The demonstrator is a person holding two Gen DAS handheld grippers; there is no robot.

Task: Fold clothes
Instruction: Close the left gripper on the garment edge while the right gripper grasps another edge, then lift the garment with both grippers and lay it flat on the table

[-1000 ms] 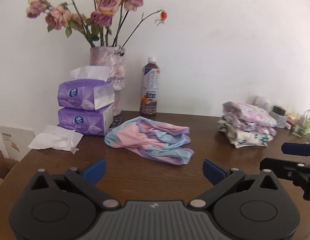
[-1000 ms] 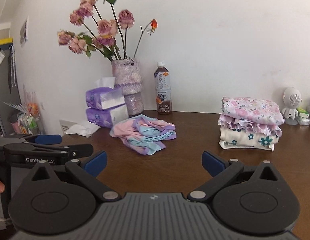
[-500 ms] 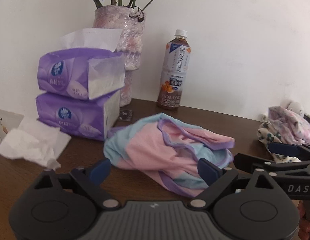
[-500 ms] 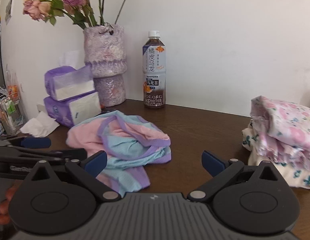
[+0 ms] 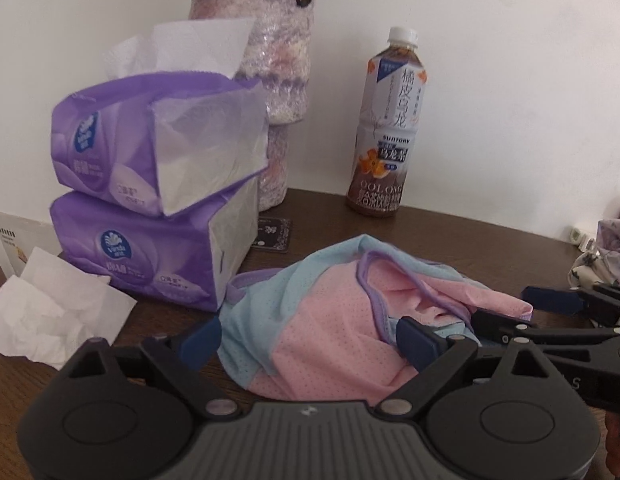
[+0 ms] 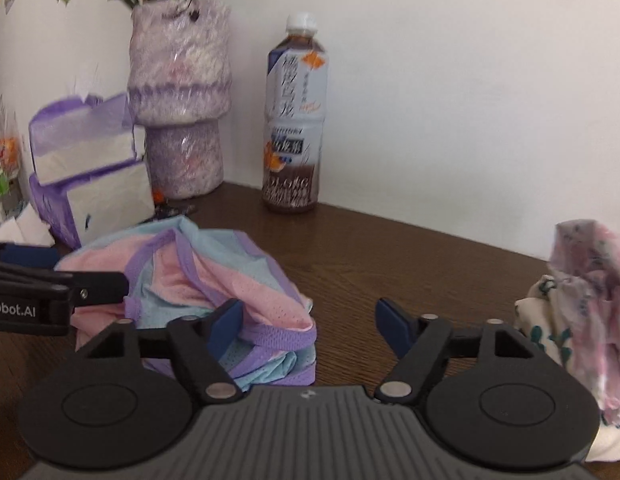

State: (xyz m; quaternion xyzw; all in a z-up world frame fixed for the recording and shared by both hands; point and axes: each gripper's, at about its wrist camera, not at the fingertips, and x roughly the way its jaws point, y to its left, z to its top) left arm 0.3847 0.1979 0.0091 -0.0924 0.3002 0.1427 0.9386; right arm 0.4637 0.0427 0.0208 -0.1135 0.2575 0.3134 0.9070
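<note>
A crumpled pink, light-blue and purple mesh garment (image 5: pixel 329 320) lies on the brown table (image 5: pixel 317 220); it also shows in the right wrist view (image 6: pixel 214 280). My left gripper (image 5: pixel 310 340) is open, its jaws spread on either side of the garment's near left part. My right gripper (image 6: pixel 308 326) is open just above the garment's right end, its left finger over the cloth. The right gripper shows at the right of the left view (image 5: pixel 549 316). The left gripper shows at the left of the right view (image 6: pixel 50 288).
Two stacked purple tissue packs (image 5: pixel 150 200), a loose tissue (image 5: pixel 50 320), a wrapped vase (image 5: pixel 270 80) and a tea bottle (image 5: pixel 385 128) stand behind the garment by the wall. A stack of folded floral clothes (image 6: pixel 581 320) sits at the right.
Both grippers have moved forward and down toward the crumpled garment; it now lies right at their fingers. Both stay open.
</note>
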